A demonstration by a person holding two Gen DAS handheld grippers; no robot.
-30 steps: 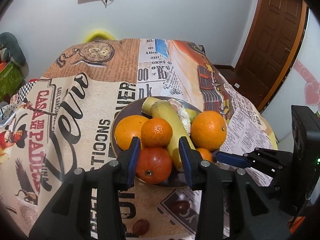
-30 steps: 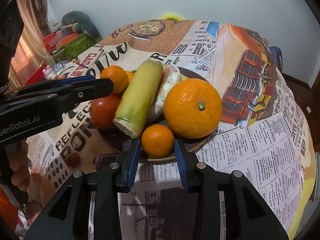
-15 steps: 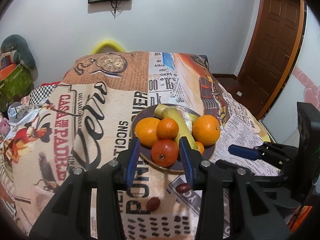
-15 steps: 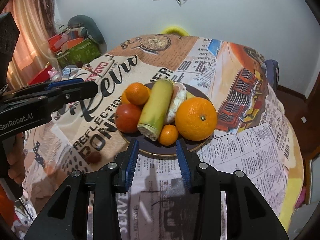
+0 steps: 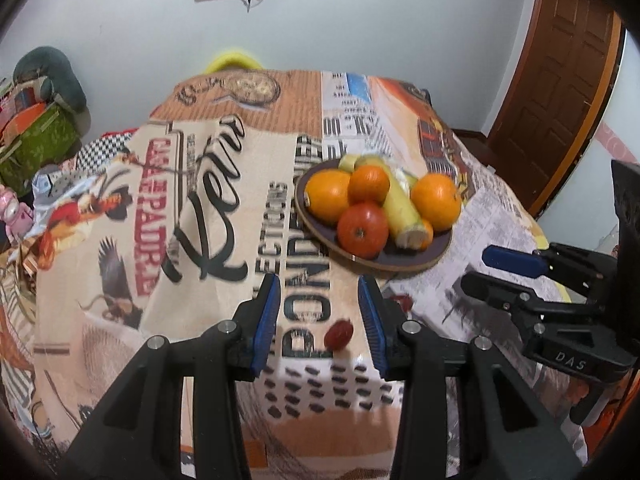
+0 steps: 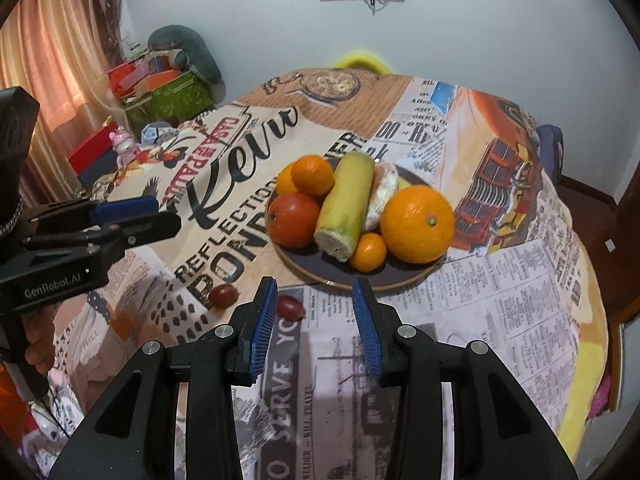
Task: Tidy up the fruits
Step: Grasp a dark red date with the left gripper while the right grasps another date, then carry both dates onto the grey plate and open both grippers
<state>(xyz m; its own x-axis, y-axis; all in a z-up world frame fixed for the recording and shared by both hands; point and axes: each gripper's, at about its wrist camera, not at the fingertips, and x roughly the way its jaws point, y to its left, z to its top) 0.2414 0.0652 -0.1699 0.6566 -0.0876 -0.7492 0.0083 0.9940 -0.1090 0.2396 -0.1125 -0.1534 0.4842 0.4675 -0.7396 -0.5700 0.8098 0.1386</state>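
A dark round plate (image 5: pixel 404 262) (image 6: pixel 316 270) on the printed tablecloth holds oranges (image 5: pixel 436 201) (image 6: pixel 417 224), a small mandarin (image 6: pixel 369 252), a red tomato (image 5: pixel 363 231) (image 6: pixel 293 220), a yellow-green corn piece (image 5: pixel 402 214) (image 6: pixel 346 212) and a peeled fruit (image 6: pixel 383 196). Two dark red grapes lie loose on the cloth in front of the plate (image 5: pixel 339 334) (image 6: pixel 223 295), (image 6: pixel 291 306). My left gripper (image 5: pixel 323 320) is open and empty, above the near grape. My right gripper (image 6: pixel 314 318) is open and empty, short of the plate's front rim.
The table (image 6: pixel 520 300) drops off at its near and right edges. Boxes and toys (image 6: pixel 160 92) are stacked left of the table. A wooden door (image 5: pixel 560 72) stands at the far right. A yellow chair back (image 5: pixel 234 60) shows behind the table.
Both grippers have pulled back from the plate and risen; the fruit now looks smaller and farther. The loose grapes have come into view in front of the plate. Both stayed open.
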